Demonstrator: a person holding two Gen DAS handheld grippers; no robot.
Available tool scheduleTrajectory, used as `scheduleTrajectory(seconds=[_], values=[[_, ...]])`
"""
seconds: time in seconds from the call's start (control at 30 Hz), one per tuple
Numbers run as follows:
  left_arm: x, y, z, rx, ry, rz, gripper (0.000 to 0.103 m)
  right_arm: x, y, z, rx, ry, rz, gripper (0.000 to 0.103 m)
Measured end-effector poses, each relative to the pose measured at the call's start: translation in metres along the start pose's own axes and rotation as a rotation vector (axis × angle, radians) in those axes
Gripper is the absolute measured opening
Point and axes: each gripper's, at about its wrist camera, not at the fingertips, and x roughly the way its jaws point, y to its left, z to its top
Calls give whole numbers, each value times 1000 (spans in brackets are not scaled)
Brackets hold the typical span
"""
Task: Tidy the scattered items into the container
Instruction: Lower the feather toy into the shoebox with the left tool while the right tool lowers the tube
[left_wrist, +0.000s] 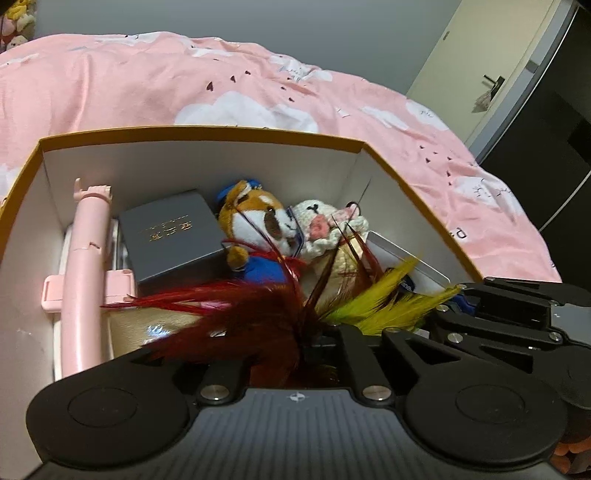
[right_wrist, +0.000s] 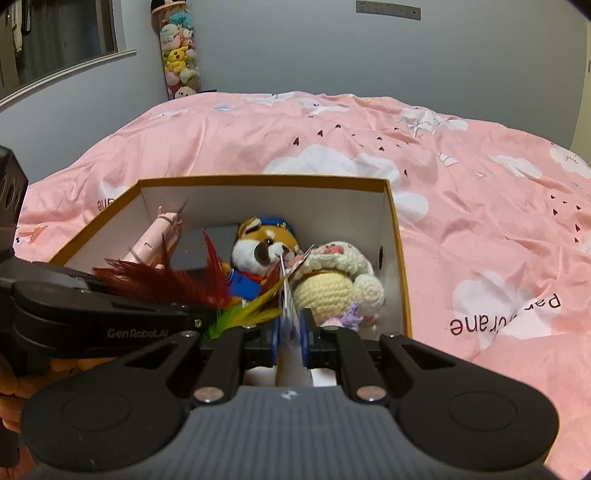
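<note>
A white cardboard box with an orange rim (left_wrist: 199, 132) (right_wrist: 258, 181) sits on the pink bed. Inside lie a pink selfie stick (left_wrist: 86, 266), a grey gift box (left_wrist: 170, 232), a plush dog in blue (left_wrist: 255, 221) (right_wrist: 264, 251) and a crocheted cream doll (left_wrist: 325, 221) (right_wrist: 332, 284). My left gripper (left_wrist: 314, 332) is shut on a red and yellow feather toy (left_wrist: 258, 306) (right_wrist: 177, 284), held over the box's near side. My right gripper (right_wrist: 291, 332) is shut on a thin white and blue card (right_wrist: 290, 317) at the box's near edge.
The pink cloud-print duvet (right_wrist: 461, 206) covers the bed all around the box. A tube of plush toys (right_wrist: 179, 51) stands in the far corner. A door and dark cabinet (left_wrist: 535, 110) stand right of the bed. A flat silver tin (left_wrist: 402, 254) lies in the box.
</note>
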Motion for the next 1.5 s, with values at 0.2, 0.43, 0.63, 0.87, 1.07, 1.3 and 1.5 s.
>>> scheduleTrajectory(seconds=[0.2, 0.43, 0.63, 0.87, 1.07, 1.3, 1.5], values=[[-2, 0, 0, 3, 14, 21, 22, 0, 1, 0, 13, 29, 5, 13], [-13, -1, -1, 3, -4, 31, 32, -10, -1, 0, 32, 10, 3, 18], [-41, -3, -3, 28, -88, 46, 54, -25, -2, 1, 39, -38, -17, 35], [-86, -6, -6, 38, -244, 90, 61, -47, -4, 2, 79, -121, -32, 51], [-106, -15, -28, 57, -349, 233, 66, -66, 5, -4, 109, -210, -45, 67], [-112, -11, -44, 41, -386, 332, 84, -75, 31, -15, 35, -258, -59, 80], [-119, -3, -52, 44, -392, 383, 90, -71, 52, -24, -25, -240, -66, 86]])
